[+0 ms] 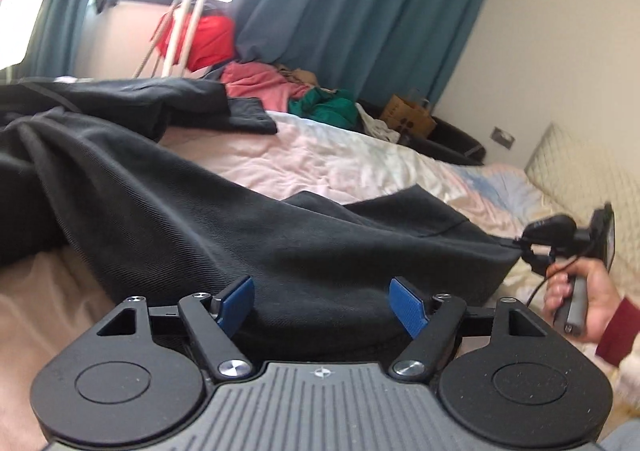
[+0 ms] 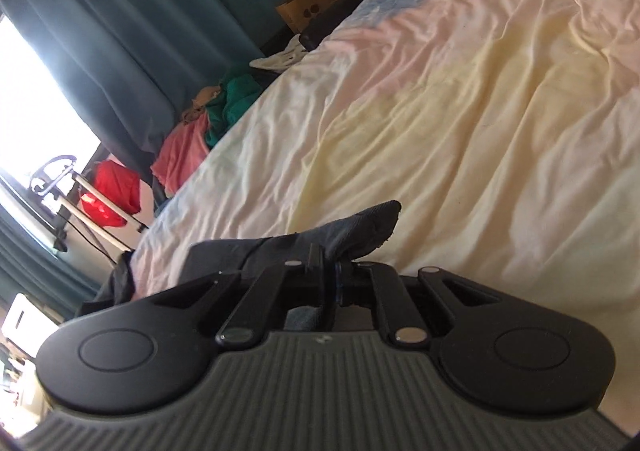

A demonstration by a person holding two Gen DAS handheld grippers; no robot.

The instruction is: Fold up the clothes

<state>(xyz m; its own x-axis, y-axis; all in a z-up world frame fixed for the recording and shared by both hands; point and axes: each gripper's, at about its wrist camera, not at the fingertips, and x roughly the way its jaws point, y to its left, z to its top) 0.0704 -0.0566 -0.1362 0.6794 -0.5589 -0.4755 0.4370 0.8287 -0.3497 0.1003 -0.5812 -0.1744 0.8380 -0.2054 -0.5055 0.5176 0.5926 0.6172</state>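
Left gripper [image 1: 322,305], with blue ribbed pads, stands spread wide; the large dark grey knit garment [image 1: 224,227] lies humped just ahead of and between its fingers, but neither pad presses on the cloth. Judgement: the jaws are set open to take a fresh hold on the near hem.

Right gripper [image 2: 329,271] is pressed together on a corner of the same garment, a tongue of grey fabric sticking out beyond its tips. Seen from the left wrist, it sits off to the right, held by a hand [image 1: 576,303] in a dark red sleeve [image 1: 618,335], with the hem drawn taut toward it. Judgement: that pull keeps the edge straight for folding.

Beyond both tools the garment rests on a rumpled pastel bedspread [image 2: 460,111]. Farther off lie a heap of pink and green clothes [image 1: 304,91], a brown paper bag [image 1: 408,117] and teal curtains [image 1: 360,11].
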